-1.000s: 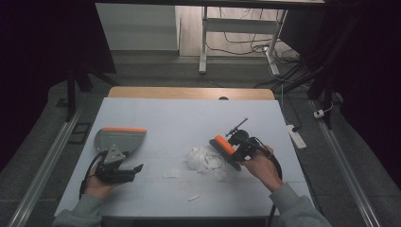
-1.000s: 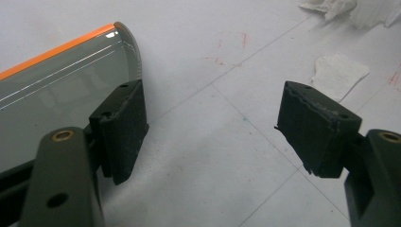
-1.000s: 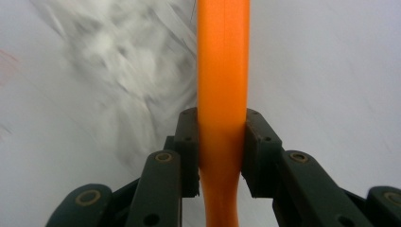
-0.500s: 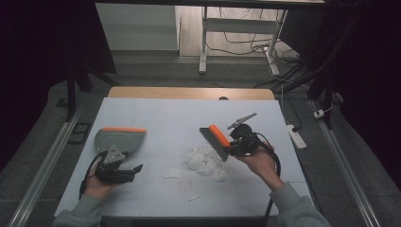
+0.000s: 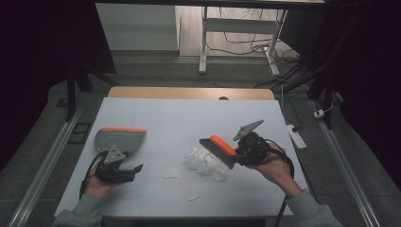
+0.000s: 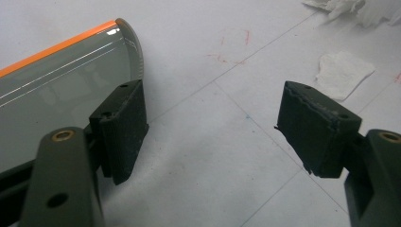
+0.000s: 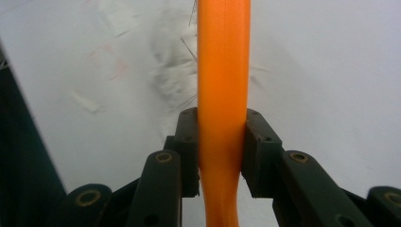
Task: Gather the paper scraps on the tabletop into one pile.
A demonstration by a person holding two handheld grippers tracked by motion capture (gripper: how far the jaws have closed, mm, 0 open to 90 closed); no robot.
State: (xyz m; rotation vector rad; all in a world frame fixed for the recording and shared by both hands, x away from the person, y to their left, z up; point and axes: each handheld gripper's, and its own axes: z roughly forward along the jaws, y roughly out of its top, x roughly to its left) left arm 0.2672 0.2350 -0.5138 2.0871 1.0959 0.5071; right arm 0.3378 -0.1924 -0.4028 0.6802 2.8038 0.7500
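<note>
Between tool (image 7: 221, 142) pads, brush handle (image 7: 222, 71)

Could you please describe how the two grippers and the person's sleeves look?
Each gripper, left gripper and right gripper, is black, with a grey three-cornered plate on top and a black cable trailing from it. The jaws are dark linked bars with brass-coloured pivots, ending in worn black rectangular pads. The person wears grey-green sleeves.
</note>
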